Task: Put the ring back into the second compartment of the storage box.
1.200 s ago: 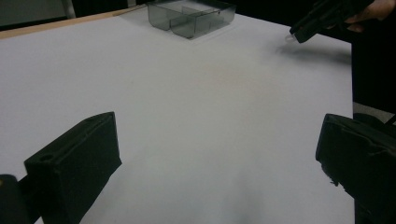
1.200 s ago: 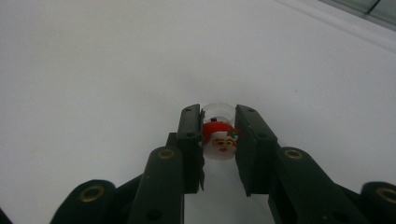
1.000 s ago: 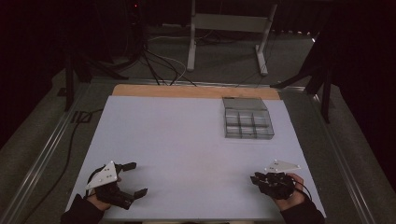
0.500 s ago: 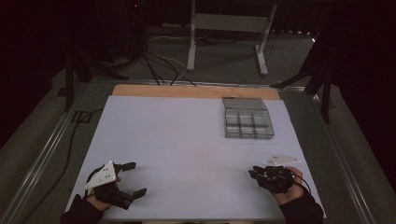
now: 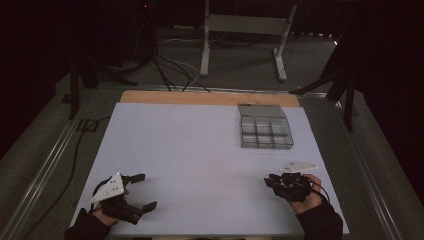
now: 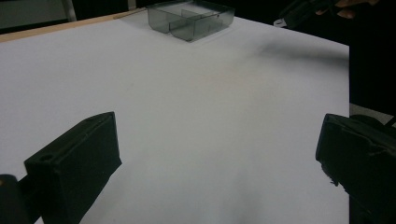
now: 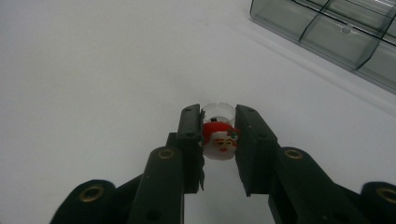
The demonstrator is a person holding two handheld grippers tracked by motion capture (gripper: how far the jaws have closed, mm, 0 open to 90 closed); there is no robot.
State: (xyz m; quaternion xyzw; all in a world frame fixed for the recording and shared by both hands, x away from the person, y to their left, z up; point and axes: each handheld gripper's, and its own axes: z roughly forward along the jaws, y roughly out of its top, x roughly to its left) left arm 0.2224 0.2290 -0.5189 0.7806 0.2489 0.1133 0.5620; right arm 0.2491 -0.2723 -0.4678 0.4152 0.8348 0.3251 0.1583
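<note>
My right gripper [image 7: 218,115] is shut on a small white ring-shaped toy [image 7: 218,138] with a red-capped Santa face on it, held just above the white table. In the high view the right gripper [image 5: 268,182] sits at the near right, pointing left, with a hand behind it. A clear compartment box [image 5: 265,132] stands farther back on the right; it is also in the right gripper view [image 7: 341,32] and the left gripper view [image 6: 189,18]. My left gripper [image 5: 148,190] rests at the near left, its jaws wide apart with nothing between them [image 6: 219,154].
The white table sheet [image 5: 200,145] runs to a wooden strip [image 5: 200,98] at the far edge. Metal rails flank the table, with cables and a stand's legs [image 5: 245,45] on the floor beyond. The other hand's gripper [image 6: 303,10] shows far off in the left gripper view.
The right gripper has edged slightly farther onto the table with the toy in its jaws. The left gripper has stayed put.
</note>
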